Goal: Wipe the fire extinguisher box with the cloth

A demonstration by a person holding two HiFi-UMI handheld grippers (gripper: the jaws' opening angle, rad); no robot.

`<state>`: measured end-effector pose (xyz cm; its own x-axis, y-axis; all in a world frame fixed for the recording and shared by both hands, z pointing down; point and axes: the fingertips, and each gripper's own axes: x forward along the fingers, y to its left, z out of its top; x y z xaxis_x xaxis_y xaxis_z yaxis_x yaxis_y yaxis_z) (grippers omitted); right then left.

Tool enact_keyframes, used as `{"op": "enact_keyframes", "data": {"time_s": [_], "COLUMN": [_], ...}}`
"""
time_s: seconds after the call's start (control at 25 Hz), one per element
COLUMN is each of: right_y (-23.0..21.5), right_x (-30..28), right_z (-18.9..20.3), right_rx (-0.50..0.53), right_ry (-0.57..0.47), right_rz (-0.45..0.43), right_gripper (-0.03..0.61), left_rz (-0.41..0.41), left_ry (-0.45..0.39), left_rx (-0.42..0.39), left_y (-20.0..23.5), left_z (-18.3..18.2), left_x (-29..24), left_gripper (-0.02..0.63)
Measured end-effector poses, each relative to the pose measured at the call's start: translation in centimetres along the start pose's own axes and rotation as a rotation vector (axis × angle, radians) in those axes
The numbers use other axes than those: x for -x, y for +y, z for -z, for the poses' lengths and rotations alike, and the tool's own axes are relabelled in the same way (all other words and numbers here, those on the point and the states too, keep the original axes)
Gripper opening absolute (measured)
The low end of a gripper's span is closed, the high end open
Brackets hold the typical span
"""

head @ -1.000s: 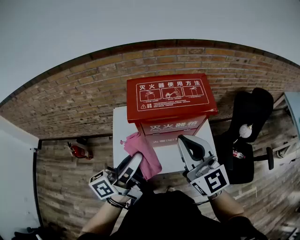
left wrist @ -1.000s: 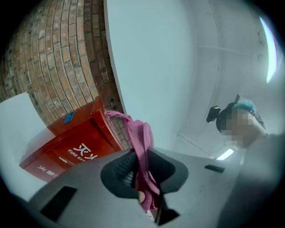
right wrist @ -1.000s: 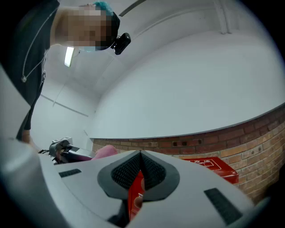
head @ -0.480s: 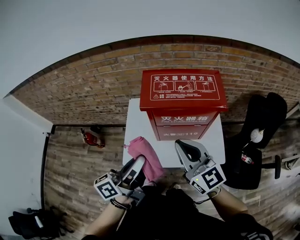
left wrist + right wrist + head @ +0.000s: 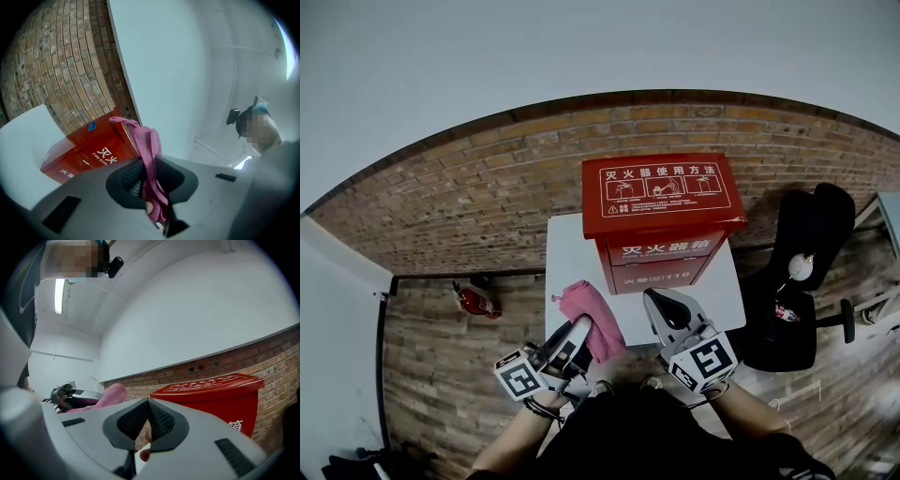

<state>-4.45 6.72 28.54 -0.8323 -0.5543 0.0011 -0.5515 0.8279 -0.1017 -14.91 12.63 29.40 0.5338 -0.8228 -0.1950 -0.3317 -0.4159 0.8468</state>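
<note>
Pinches a pink fuzzy cloth [image 5: 150, 143] between the jaws of the left gripper [image 5: 146, 174], pads pressed on the fabric, with a crumpled fold standing up past the fingertips. Holds the right gripper [image 5: 148, 405] with its jaws brought together, ribbed black pads meeting at the tips and nothing between them.

Faces a red metal fire extinguisher box [image 5: 661, 211] with white lettering and pictograms on its sloped lid. Finds that box upright on a white rectangular tabletop [image 5: 570, 262], toward the far right part, backed against a red brick wall [image 5: 487, 202] under a plain pale upper wall.

Carries both grippers side by side at the near edge of the tabletop, left one near the front left corner of the box, right one near its front face, neither touching it. Leaves the cloth clear of the box, in the air over the near left part of the tabletop.

Also takes in a small red fire extinguisher [image 5: 472, 302] lying on the floor to the left, and a black office chair [image 5: 797, 272] to the right of the table.
</note>
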Motion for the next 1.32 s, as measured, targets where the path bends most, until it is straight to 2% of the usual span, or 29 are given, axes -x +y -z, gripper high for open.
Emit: {"op": "enact_keyframes", "data": {"time_s": [0.4,0.88,1.32], "right_y": [-0.8,-0.2,0.3], "right_x": [1.4,2.0,2.2], "right_z": [-0.2,0.2,1.0], "right_rx": [0.009,0.02,0.013], "right_ry": [-0.016,-0.015,-0.01], "right_rz": [0.123,0.158,0.16], "right_gripper": [0.018,0.018,0.018], "left_rz": [0.014,-0.015,-0.023], "left_ry": [0.069,0.15,0.166], "left_rx": [0.044,0.089,0.091], "left_y": [2.1,4.2,4.4], "left_z": [1.4,3.4,4.1], "left_x": [0.3,1.4,1.8], "left_gripper": [0.069,0.069,0.069]}}
